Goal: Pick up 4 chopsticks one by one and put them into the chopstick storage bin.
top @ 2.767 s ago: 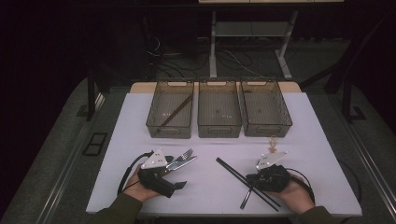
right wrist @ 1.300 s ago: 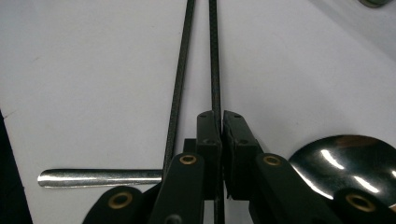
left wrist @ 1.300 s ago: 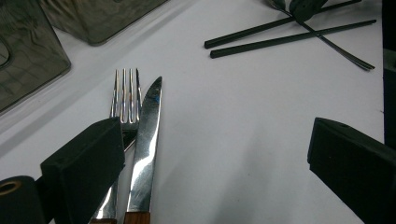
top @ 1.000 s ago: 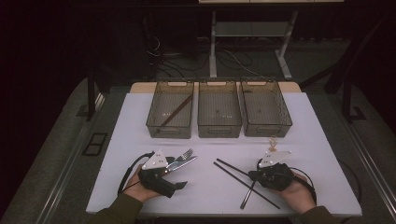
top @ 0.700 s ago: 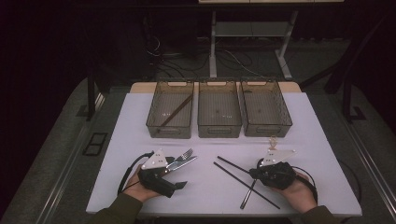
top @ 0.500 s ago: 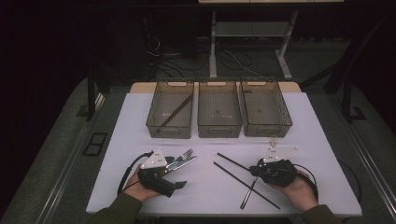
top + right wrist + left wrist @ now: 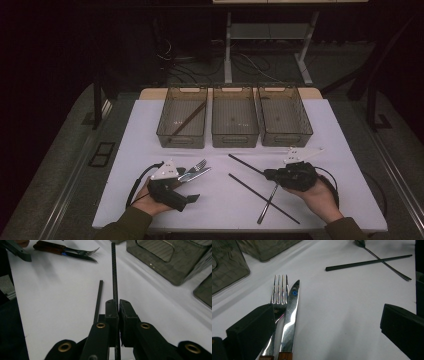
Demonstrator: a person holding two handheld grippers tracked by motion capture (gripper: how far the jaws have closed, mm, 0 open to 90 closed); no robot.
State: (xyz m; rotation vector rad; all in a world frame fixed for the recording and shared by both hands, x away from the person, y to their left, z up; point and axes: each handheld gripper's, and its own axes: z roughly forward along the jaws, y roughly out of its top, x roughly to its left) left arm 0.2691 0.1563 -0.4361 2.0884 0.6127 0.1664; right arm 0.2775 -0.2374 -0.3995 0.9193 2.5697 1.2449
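My right gripper (image 7: 267, 174) has lifted one thin black carbon chopstick (image 7: 245, 164) off the white table (image 7: 345, 150) since the earlier frames; its far tip now points left over the tabletop. The second black chopstick (image 7: 263, 198) stays flat, crossing a slim metal spoon (image 7: 268, 203). My left gripper (image 7: 192, 186) hasn't moved. The spoon's bowl is hard to make out in the high view, and the wood-handled fork (image 7: 279, 288) is partly behind a left jaw. Right jaws are clamped tight on the held chopstick (image 7: 114, 280). Left jaws stand wide apart, gripping nothing, beside the wood-handled knife (image 7: 291, 312).
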